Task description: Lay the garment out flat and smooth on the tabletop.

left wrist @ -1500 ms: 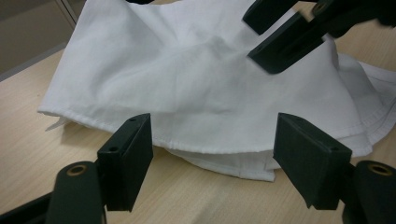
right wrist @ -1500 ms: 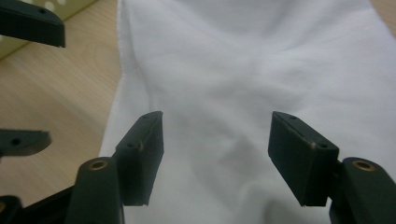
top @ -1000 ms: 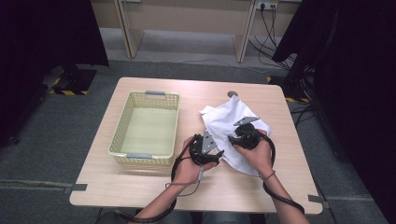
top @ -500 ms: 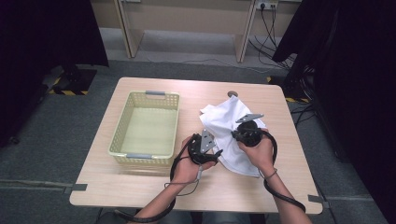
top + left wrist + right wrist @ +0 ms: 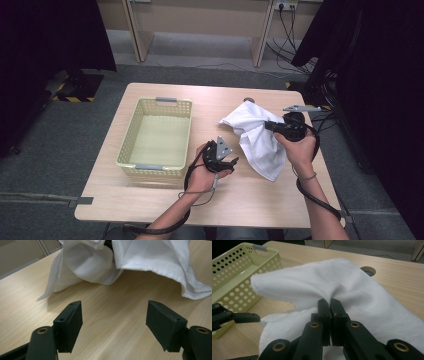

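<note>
We find no readable text, label, brand, number or sign — not on any surface we see.

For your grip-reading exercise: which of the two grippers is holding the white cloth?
The right gripper, jaws pinched shut on the white cloth; the left gripper is open.

Wooden table [image 5: 150, 200]: yellow basket [image 5: 131, 145] left, white cloth [image 5: 262, 150] right.
</note>
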### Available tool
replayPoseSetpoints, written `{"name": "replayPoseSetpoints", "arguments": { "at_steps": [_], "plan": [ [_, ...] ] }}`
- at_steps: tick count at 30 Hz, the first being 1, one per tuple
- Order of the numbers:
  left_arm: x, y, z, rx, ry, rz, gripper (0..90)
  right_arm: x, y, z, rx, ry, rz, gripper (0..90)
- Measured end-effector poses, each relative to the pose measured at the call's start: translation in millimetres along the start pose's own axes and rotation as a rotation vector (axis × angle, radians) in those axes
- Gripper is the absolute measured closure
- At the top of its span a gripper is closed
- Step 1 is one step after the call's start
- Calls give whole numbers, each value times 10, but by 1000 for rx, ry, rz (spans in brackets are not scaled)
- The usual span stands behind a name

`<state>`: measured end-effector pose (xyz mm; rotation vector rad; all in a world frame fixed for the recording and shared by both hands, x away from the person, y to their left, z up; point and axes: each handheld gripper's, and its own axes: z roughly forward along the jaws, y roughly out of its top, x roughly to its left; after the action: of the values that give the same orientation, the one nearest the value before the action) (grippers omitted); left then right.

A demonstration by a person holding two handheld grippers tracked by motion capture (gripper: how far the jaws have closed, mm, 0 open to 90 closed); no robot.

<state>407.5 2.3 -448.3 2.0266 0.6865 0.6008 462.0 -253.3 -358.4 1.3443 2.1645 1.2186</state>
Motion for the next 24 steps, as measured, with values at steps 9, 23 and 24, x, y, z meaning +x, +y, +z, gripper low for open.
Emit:
{"name": "replayPoseSetpoints", "arguments": {
  "at_steps": [9, 23, 24],
  "plan": [
    [36, 116, 57, -15, 10, -6, 312, -12, -29, -55, 17, 54, 18, 883],
    [127, 90, 138, -8, 18, -31, 349, -42, -169, 3, 113, 128, 23, 881],
    [122, 88, 136, -9, 17, -29, 349, -42, -195, 21, 128, 132, 19, 880]
  ]
}}
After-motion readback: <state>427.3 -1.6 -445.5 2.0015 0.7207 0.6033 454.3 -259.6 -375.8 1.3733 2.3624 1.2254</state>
